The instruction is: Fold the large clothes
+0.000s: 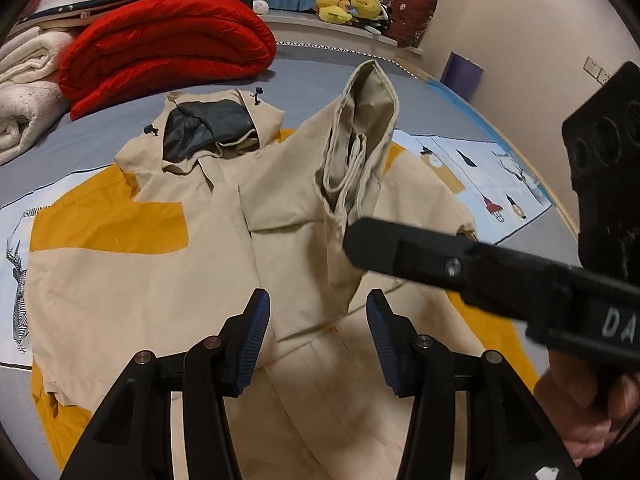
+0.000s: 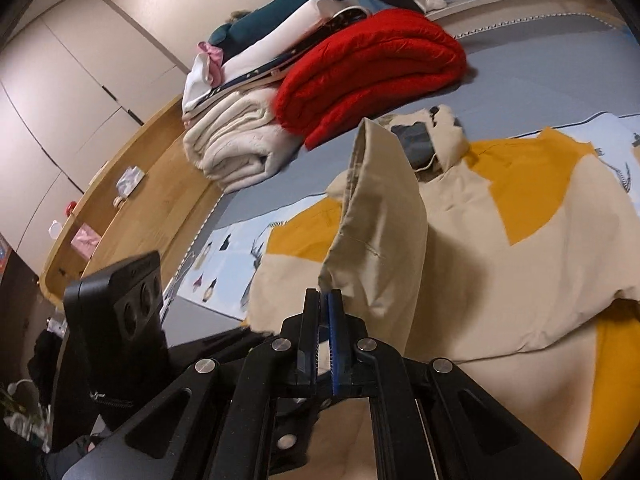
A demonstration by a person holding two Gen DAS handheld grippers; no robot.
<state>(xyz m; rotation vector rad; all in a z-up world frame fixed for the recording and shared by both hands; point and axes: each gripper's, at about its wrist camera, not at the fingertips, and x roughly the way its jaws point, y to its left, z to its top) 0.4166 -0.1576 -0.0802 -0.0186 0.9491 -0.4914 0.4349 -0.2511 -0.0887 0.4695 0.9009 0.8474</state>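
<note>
Left gripper (image 1: 316,332) hangs wide open, holding nothing, just above the near body of the beige-and-mustard hooded jacket (image 1: 140,264) spread flat on the grey bed sheet (image 1: 320,68). Right gripper (image 2: 324,304) is clamped on the beige sleeve (image 2: 380,216), lifted upright. Fabric looks light, soft, prob. a bit slippery; best gripped at cuff or seam. Far left: red folded quilt (image 1: 168,44) & cream blankets (image 1: 28,92), well apart, not in the way.
</note>
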